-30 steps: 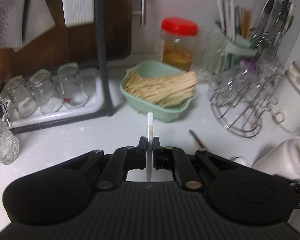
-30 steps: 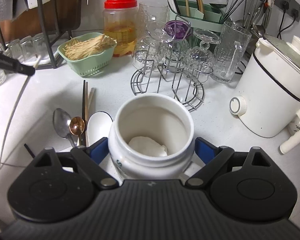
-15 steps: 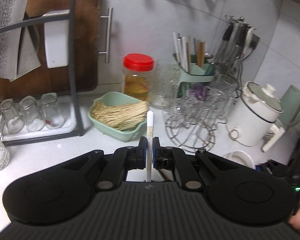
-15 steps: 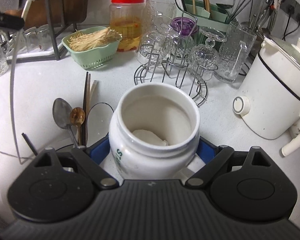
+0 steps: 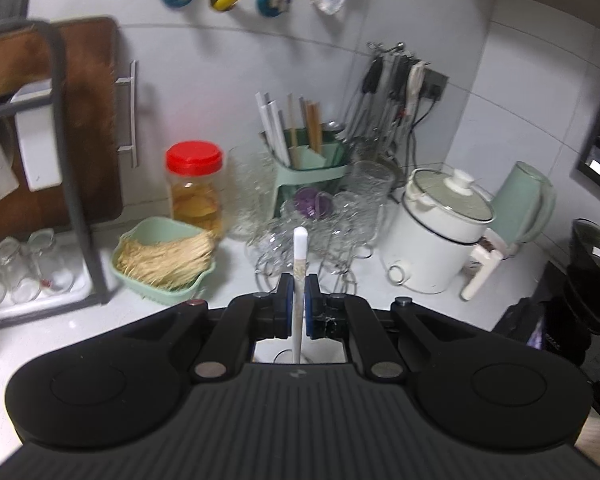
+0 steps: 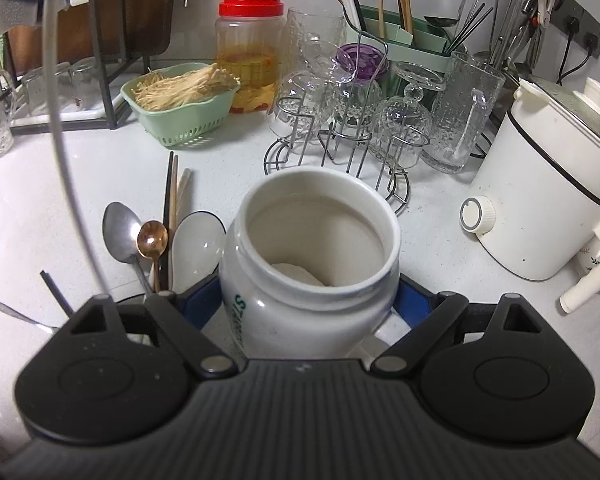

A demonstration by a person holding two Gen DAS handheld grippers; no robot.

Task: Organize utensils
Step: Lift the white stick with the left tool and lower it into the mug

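Note:
My left gripper is shut on a slim white utensil handle that sticks up between the pads, high above the counter. It points toward the green utensil holder with chopsticks standing in it. My right gripper is shut on a white ceramic jar, its blue pads pressing on both sides. Left of the jar lie a steel spoon, a copper spoon, a white ceramic spoon and chopsticks. The utensil holder stands at the back behind the glasses.
A wire rack of upturned glasses stands mid-counter, with a white cooker on the right. A red-lidded jar and a green basket of noodles stand at the back left, next to a dish rack.
The left gripper has risen and tilted up with the white utensil still in its pads; more wall and hooks now show. The right gripper keeps the jar in about the same place.

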